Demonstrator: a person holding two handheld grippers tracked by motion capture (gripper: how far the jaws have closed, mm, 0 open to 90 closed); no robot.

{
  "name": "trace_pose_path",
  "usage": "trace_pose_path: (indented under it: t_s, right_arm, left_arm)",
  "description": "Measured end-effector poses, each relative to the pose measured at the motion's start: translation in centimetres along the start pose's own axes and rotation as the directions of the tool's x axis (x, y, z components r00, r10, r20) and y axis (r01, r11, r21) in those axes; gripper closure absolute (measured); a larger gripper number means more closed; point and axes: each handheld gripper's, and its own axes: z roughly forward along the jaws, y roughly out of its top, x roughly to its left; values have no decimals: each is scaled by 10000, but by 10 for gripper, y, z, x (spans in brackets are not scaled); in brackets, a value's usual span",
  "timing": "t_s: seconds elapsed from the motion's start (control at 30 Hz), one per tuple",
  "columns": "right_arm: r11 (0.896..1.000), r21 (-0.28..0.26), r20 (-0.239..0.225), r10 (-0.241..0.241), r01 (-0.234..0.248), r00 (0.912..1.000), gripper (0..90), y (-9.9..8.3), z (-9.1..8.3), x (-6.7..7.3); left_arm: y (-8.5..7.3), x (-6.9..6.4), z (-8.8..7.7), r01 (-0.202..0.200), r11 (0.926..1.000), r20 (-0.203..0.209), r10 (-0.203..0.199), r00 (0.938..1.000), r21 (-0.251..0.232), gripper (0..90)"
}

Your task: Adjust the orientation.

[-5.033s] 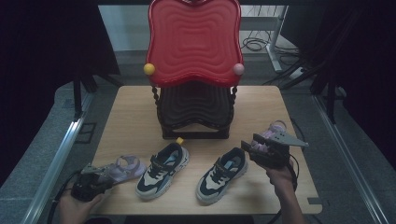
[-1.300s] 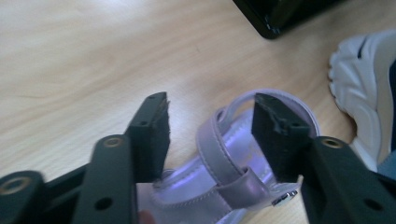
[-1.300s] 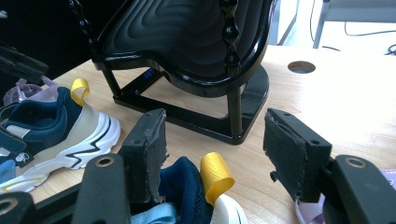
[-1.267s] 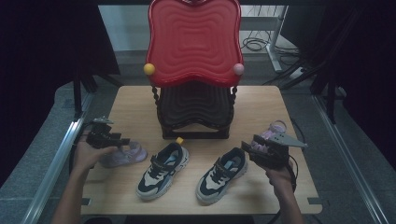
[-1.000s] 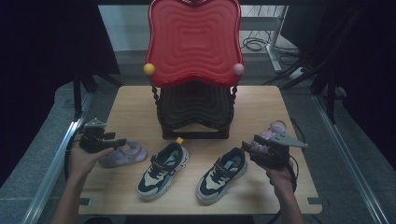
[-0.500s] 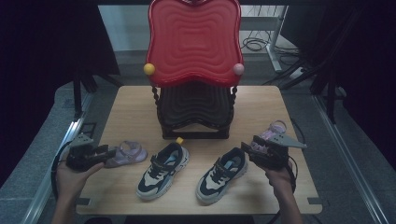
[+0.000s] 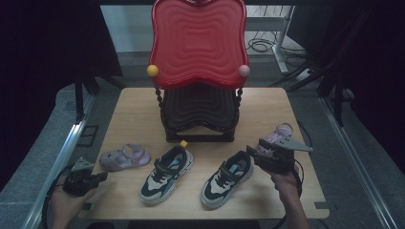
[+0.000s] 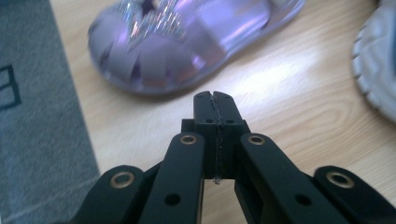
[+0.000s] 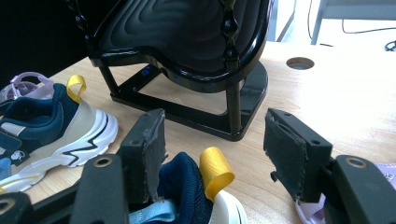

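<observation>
The wooden table (image 7: 138,107) carries a red-topped black rack (image 7: 198,112) at 12 o'clock. The left gripper (image 7: 101,177), jaws just closed on nothing, sits at 7 o'clock near the purple sandal (image 7: 124,158). The right gripper (image 9: 212,140) stands open over the right sneaker's (image 7: 228,178) heel. Reopen the left jaws before approaching the sandal's strap.

Black left gripper (image 8: 215,100) has brass-ringed screw holes; right gripper (image 9: 212,144) has grey worn pads (image 9: 154,140); both carry grey three-cornered plates, black cables
</observation>
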Motion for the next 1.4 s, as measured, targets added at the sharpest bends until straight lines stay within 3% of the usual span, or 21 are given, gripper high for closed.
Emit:
trace_pose_path:
  t_s: [0.5, 0.67, 0.87, 1.0, 1.4]
  right_arm:
    - [9999, 99, 31, -18, 18, 10000, 383, -2, 2, 0]
    - [10000, 91, 44, -17, 17, 10000, 382, -2, 3, -1]
    - [9999, 101, 49, -48, 48, 10000, 379, -2, 3, 0]
    - [10000, 74, 114, -20, 19, 9999, 379, -2, 2, -2]
    - [9999, 125, 46, -67, 66, 10000, 379, -3, 3, 0]
  left_arm:
    - [-2, 16, 19, 676, 9973, -459, -663, 9967, 271, 900]
    - [4, 24, 20, 903, 9959, -466, -901, 9948, 35, 900]
    - [9, 34, 29, 1231, 9923, -464, -1225, 9914, 106, 900]
    - [12, 41, 31, 1540, 9881, -258, -1539, 9878, 40, 900]
    - [22, 52, 39, 1937, 9810, -112, -1938, 9810, -53, 900]
